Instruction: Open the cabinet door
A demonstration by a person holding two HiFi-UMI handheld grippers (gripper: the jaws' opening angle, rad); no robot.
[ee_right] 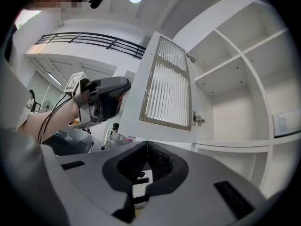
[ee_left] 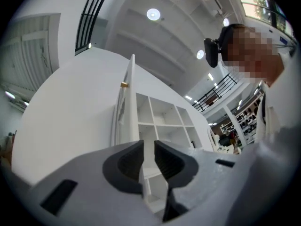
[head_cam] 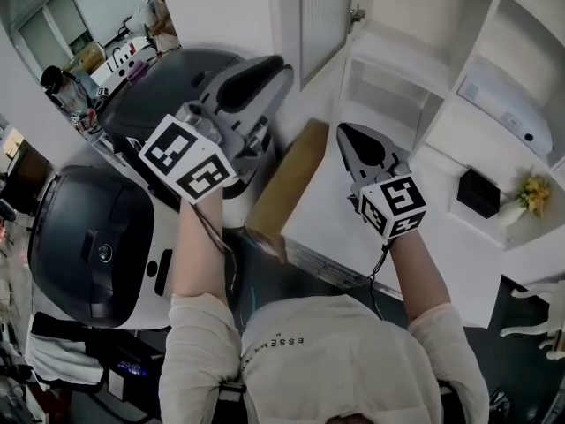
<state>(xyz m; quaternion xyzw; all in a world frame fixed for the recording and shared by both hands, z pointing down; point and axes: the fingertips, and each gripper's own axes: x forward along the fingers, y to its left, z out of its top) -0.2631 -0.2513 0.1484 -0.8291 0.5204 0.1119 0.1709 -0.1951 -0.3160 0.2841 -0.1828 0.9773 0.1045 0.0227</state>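
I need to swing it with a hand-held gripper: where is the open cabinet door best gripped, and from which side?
Probably the small brass knob at the free edge of the cabinet door, opposite the hinges. It juts from the outer face, so come at that face, jaws either side of it. The ribbed panel offers no hold.

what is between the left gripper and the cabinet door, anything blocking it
Nothing visible stands in the way. In the left gripper view only open air lies between the left gripper and the cabinet door. The door already stands swung out, edge-on to the gripper, and the gripper's fingers are slightly apart with nothing in them.
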